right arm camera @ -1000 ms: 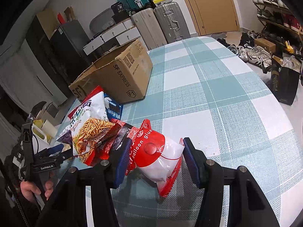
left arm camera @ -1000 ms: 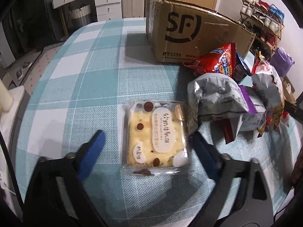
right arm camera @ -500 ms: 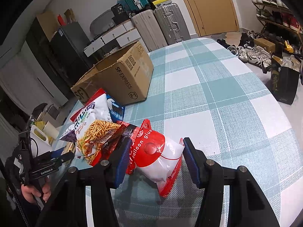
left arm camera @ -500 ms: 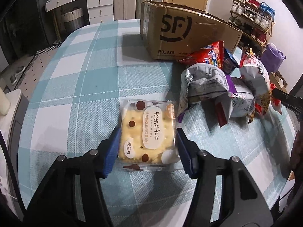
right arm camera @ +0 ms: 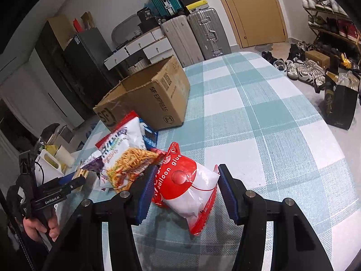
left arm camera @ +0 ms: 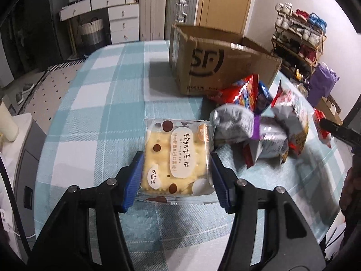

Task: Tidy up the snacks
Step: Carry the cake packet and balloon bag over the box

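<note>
A: Nearest in the left wrist view?
B: The left gripper [left arm camera: 176, 178], ribbed blue pads clamped on the sides of a flat, square cracker packet [left arm camera: 177, 155] in clear crinkly film with brown dots; its jaws have just been closing onto it, and it looks raised off the checked tablecloth [left arm camera: 108, 103].
A: The right one?
B: The right gripper [right arm camera: 182, 190] pinches a puffy red-and-white bag [right arm camera: 187, 187] between narrow-set pads.
A: Beyond them?
B: A heap of glossy crumpled snack bags [right arm camera: 126, 155], then the open corrugated cardboard box [left arm camera: 216, 67].
A: Anything only one view shows?
B: The right wrist view alone shows a hand [right arm camera: 40, 227] gripping the left tool's handle.
</note>
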Demonstrator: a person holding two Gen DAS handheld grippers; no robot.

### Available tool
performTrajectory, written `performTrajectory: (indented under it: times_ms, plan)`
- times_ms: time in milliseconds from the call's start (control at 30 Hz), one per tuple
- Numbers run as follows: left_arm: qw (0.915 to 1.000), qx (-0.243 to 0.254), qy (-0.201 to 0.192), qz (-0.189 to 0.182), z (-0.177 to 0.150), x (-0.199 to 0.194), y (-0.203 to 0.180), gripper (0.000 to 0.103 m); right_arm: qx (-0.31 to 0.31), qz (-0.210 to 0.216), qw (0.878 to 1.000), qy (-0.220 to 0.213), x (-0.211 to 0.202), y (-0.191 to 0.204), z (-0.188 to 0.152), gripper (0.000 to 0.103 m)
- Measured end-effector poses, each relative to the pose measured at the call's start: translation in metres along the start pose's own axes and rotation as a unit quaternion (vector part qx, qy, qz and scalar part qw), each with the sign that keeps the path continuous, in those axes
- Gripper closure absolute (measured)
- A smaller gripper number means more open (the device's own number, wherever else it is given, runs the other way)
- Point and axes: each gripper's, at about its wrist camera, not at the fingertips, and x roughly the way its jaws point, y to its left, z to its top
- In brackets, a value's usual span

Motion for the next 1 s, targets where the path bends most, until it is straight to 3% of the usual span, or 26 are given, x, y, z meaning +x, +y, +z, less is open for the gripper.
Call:
performTrajectory:
  times_ms: [233,533,700,1000]
  plan:
    - [0.9985,-0.012,-0.053,-0.005,0.023,-0.033,-0.007,0.048,-0.022,0.016,1.0,-0.01,-0.01,0.027,0.012,0.048]
    - [0.9952,0.013,-0.088,-0.041,0.06,-0.064,-0.032,0.048,-0.051,0.059,0.997,-0.023,-0.018,0.064,0.04,0.048]
    - [0.9928,0.006,-0.09,-0.079,0.086,-0.07,-0.043,0.048,-0.061,0.076,0.995,-0.025,-0.018,0.08,0.066,0.048]
    - [0.9906,0.02,-0.1,-0.091,0.13,-0.071,-0.068,0.048,-0.085,0.092,0.992,-0.029,-0.009,0.101,0.109,0.048]
